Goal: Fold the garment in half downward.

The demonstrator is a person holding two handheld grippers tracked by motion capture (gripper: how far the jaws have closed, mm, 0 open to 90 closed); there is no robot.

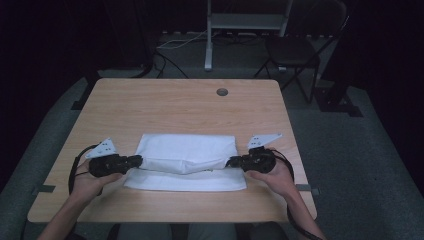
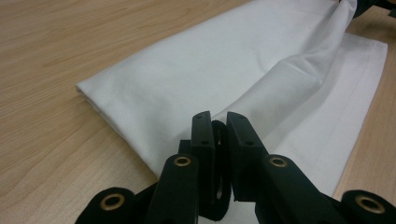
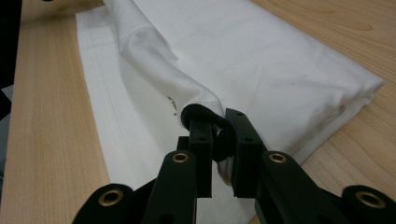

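A folded white cloth [image 1: 186,161] lies on the wooden table [image 1: 175,102], its top layer lifted into a ridge between the two grippers. My left gripper [image 1: 136,161] pinches that layer at the cloth's left end. In the left gripper view the black jaws [image 2: 219,126] are closed, with white cloth [image 2: 196,79] running away from them. My right gripper [image 1: 233,161] is shut on the same layer at the right end. The right gripper view has fabric [image 3: 261,65] bunched between its jaws [image 3: 219,128]. A hand holds each gripper near the table's front.
A round cable hole [image 1: 222,92] sits near the table's far edge. Behind the table stand a dark chair [image 1: 295,50] and a metal frame [image 1: 245,22] with cables on the floor. Bare wood surrounds the cloth on all sides.
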